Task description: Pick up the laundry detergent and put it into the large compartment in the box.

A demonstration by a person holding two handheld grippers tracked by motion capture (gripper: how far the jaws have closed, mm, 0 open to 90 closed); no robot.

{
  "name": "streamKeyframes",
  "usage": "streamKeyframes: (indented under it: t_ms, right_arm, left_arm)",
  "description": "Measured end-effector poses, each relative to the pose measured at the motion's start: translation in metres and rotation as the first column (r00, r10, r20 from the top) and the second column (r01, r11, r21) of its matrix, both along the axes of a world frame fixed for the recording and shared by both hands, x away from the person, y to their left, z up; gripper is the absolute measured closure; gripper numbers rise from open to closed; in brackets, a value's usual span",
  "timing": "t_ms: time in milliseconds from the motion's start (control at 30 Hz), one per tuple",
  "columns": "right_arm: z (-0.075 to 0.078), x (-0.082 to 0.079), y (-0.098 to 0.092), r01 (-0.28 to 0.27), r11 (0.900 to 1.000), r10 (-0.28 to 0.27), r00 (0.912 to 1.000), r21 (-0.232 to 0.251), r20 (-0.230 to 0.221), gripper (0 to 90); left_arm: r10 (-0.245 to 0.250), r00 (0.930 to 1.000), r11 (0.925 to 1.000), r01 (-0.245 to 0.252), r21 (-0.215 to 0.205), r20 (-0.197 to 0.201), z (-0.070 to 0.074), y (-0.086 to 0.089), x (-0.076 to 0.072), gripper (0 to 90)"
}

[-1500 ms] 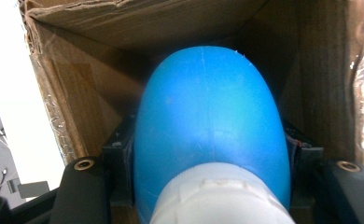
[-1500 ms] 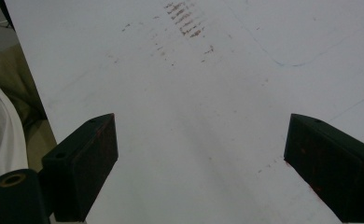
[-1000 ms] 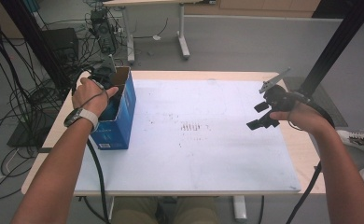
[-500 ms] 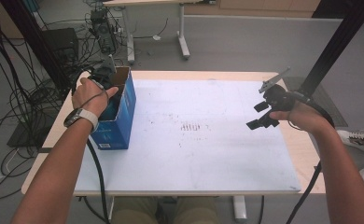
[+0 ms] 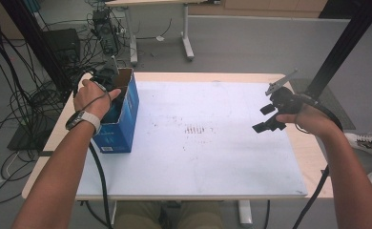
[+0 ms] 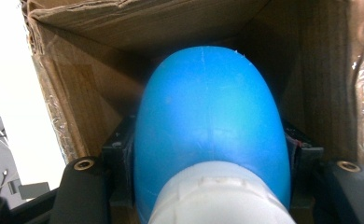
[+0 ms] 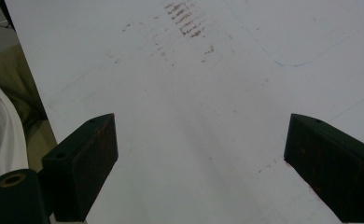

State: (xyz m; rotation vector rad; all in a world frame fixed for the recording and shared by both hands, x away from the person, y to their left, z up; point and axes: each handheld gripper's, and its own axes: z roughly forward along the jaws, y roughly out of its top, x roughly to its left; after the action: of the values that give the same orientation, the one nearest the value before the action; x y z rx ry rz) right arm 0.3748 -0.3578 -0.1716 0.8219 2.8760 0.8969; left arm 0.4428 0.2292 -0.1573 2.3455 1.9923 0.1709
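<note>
I can read no lettering anywhere. The blue box (image 5: 122,121) beside my left hand (image 5: 92,98) carries a pale print low on its side, too small and blurred to make out.

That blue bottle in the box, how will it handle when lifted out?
The blue bottle looks smooth and rounded, so it is probably slippery between the left hand-held gripper's pads. Its glossy plastic shell suggests it is stiff and fairly light. Set on its side, it would likely roll.
</note>
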Motion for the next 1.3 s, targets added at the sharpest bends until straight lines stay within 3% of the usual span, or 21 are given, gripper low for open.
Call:
streamKeyframes:
  t_ms: [733,1033,1300]
  right_arm:
    - [-0.001,0.0,-0.001,0.001,1.0,-0.001,1.0,0.002,-0.001,9.6]
    - [0.0,-0.001,0.0,0.001,1.0,-0.001,1.0,0.0,-0.001,9.6]
    - [0.001,-0.002,0.0,0.001,1.0,-0.001,1.0,-0.001,0.0,9.6]
  left_arm:
    - [-0.006,1.0,0.9999,0.006,-0.011,0.003,0.0,0.003,0.0,36.7]
    - [-0.013,0.9998,0.9996,0.013,-0.025,0.013,0.001,0.005,-0.002,29.5]
    - [-0.02,0.9993,0.9974,0.022,-0.069,0.03,0.009,0.017,-0.007,27.7]
